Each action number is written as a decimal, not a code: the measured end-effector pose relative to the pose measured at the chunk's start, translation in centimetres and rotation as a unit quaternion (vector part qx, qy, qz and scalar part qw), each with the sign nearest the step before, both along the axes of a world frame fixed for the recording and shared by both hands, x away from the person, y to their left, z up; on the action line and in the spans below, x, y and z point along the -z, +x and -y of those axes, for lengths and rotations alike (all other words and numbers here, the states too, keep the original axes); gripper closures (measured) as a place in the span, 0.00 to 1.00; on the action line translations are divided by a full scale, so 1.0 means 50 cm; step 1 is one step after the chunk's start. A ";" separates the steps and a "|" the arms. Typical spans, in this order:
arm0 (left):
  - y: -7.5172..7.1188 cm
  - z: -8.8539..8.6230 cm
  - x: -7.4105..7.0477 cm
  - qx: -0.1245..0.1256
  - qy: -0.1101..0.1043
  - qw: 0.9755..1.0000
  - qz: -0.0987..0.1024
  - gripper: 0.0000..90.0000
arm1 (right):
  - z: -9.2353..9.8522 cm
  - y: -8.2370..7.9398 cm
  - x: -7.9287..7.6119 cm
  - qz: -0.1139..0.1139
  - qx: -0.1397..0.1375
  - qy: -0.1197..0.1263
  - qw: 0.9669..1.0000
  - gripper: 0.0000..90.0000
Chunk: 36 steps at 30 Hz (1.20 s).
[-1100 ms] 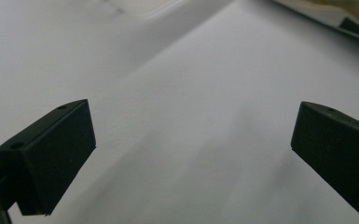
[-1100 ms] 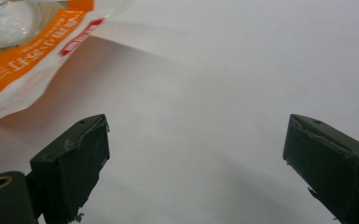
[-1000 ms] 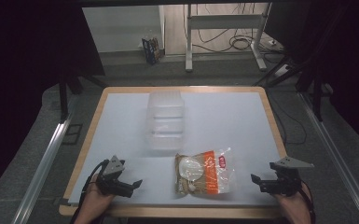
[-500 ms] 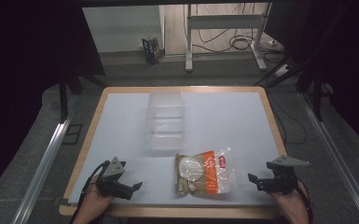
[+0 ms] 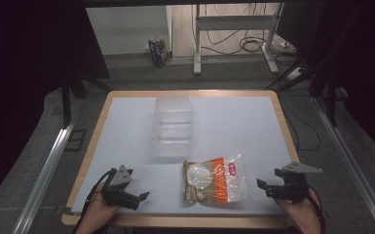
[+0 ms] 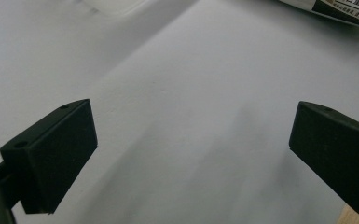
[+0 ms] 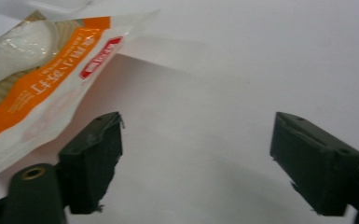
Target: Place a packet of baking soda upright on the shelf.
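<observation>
High view, white wood-rimmed table (image 5: 126,126), grey floor (image 5: 39,146), cables (image 5: 253,46) beyond

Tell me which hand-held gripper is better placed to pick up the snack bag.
Right, probably. The right hand-held gripper points at the snack bag with open jaws, and the bag's edge lies just beside one jaw. The left hand-held gripper sits farther off.
</observation>
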<state>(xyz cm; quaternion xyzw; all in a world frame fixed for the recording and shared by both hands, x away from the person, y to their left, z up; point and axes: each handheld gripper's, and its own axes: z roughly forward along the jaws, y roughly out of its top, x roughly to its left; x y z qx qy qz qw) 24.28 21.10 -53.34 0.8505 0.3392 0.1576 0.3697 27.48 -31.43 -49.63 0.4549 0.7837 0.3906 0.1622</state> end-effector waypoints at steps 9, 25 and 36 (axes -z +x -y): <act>0.000 0.003 0.001 0.000 0.003 1.000 -0.001 0.01 | -0.026 -0.018 -0.030 0.013 -0.046 -0.001 0.999 0.52; 0.000 0.004 0.003 -0.001 0.006 1.000 -0.004 0.01 | -0.109 -0.041 -0.043 0.005 -0.150 -0.010 0.989 0.99; -0.002 0.003 0.003 -0.003 0.008 1.000 -0.005 0.01 | -0.170 -0.062 -0.023 -0.022 -0.214 -0.022 0.976 0.99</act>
